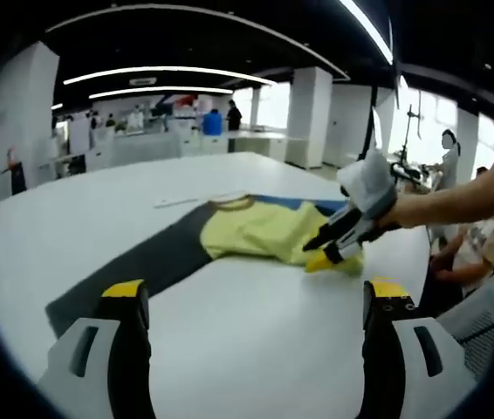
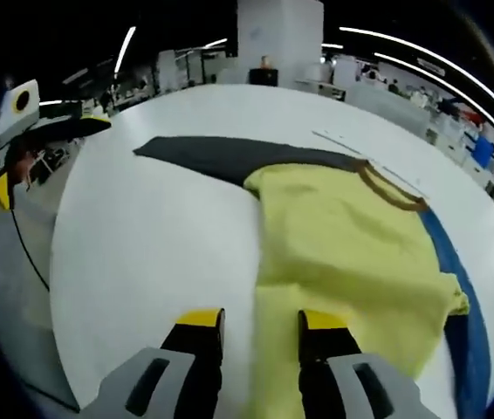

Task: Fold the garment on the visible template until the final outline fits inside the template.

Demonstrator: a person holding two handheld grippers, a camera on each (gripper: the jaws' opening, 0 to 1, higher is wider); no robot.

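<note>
**Spotter:** Shirt (image 1: 260, 229) first, in the left gripper view: it lies at mid frame on the white table (image 1: 229, 323), yellow, with its collar toward the top. Part of it covers the dark mat (image 1: 133, 275) that runs down to the lower left. A blue strip (image 1: 304, 204) shows along its upper edge.

**Operator:** And my grippers there?

**Spotter:** Your left gripper (image 1: 251, 301) hangs released at the bottom of the frame, jaws wide apart over bare table and well short of the cloth. Your right gripper (image 1: 334, 247) comes in from the right and sits at the shirt's right edge. I cannot tell from here whether it has cloth pinched.

**Operator:** Right gripper view?

**Operator:** I see yellow between my jaws.

**Spotter:** Yes. The right gripper (image 2: 252, 321) stands at the bottom centre, jaws apart, with shirt (image 2: 343, 253) fabric lying under and between them, not clamped. The mat (image 2: 221, 157) stretches to the upper left. The left gripper (image 2: 7, 175) shows at the far left edge.

**Operator:** What could go wrong?

**Spotter:** If you close on one layer only, the fold will likely drag and bunch. A pull toward the right could slide the whole shirt off the mat, and the outline would then miss the template. A loose pinch may drop the hem midway.
</note>
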